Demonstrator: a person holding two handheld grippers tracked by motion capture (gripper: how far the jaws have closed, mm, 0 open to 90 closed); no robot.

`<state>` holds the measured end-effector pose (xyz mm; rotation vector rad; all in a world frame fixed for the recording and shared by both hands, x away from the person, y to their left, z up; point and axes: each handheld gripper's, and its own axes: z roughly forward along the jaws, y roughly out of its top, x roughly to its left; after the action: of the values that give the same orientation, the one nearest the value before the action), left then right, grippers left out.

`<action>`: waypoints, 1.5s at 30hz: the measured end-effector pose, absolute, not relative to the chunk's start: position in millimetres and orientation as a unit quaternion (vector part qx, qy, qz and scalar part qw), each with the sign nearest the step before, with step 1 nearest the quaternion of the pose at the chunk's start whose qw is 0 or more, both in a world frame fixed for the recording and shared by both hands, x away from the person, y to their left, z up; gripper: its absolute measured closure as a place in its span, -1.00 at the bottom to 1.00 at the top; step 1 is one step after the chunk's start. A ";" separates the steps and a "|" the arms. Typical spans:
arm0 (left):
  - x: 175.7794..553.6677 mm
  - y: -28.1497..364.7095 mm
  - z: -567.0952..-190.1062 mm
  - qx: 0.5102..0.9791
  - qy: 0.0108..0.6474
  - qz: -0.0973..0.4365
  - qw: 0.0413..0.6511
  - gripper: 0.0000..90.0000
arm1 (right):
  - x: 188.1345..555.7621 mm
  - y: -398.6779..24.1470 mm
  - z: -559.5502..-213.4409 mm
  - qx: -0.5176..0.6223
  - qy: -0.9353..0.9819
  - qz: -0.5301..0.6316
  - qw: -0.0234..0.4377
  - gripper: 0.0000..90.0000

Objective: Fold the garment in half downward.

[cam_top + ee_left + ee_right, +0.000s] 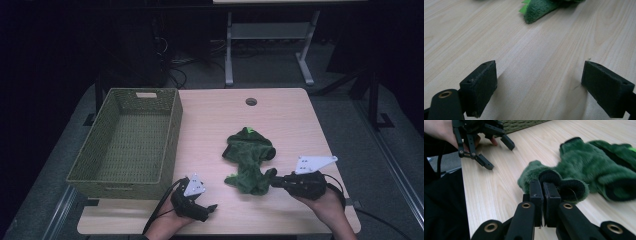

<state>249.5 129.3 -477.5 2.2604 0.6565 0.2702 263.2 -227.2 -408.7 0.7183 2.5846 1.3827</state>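
On the tabletop (280, 120), right of middle, we see a green plush garment (248, 159) lying crumpled. Right tongs (543, 195) are clenched on its near black-trimmed edge, pinching the fabric. Left tongs (539, 87) rest low on bare wood, jaws spread wide with nothing between them, garment near ahead. A woven basket (172, 131) sits at the left edge.

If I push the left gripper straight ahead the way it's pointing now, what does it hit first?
Probably the green plush toy. The left gripper has its jaws open over bare table, and the toy's near edge lies ahead, slightly off centre. Depth is hard to judge, so it might only graze it.
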 end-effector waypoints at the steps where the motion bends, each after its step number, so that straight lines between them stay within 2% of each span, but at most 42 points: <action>1: 249.5 129.2 -477.5 0.884 0.257 0.106 0.377 -0.72 | 265.0 -223.3 -408.2 0.234 0.857 0.456 0.060 0.94; 9: 249.7 129.4 -477.4 0.884 0.255 0.107 0.376 -0.72 | 285.7 -193.5 -410.1 0.213 0.867 0.449 0.046 0.90; 14: 249.7 129.3 -477.4 0.884 0.255 0.107 0.376 -0.72 | 294.0 -184.8 -409.5 0.217 0.861 0.457 0.050 0.75; 19: 249.7 129.3 -477.5 0.884 0.256 0.107 0.377 -0.72 | 303.5 -189.0 -404.0 0.248 0.849 0.460 0.072 1.00; 21: 249.7 129.4 -477.4 0.885 0.255 0.107 0.376 -0.72 | 310.3 -189.3 -407.4 0.266 0.848 0.452 0.077 1.00; 33: 249.5 129.4 -477.4 0.885 0.255 0.106 0.375 -0.72 | 324.6 -162.3 -450.2 0.275 0.886 0.373 0.016 1.00; 38: 249.5 129.2 -477.4 0.885 0.255 0.106 0.375 -0.72 | 325.1 -157.8 -457.5 0.284 0.891 0.355 0.002 1.00; 45: 250.3 126.9 -477.5 0.884 0.256 0.107 0.376 -0.73 | 323.5 -157.1 -457.9 0.287 0.890 0.355 0.009 1.00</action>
<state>250.3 126.9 -477.5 2.2621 0.6560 0.2746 323.5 -157.1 -457.9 0.8970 2.7792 1.1100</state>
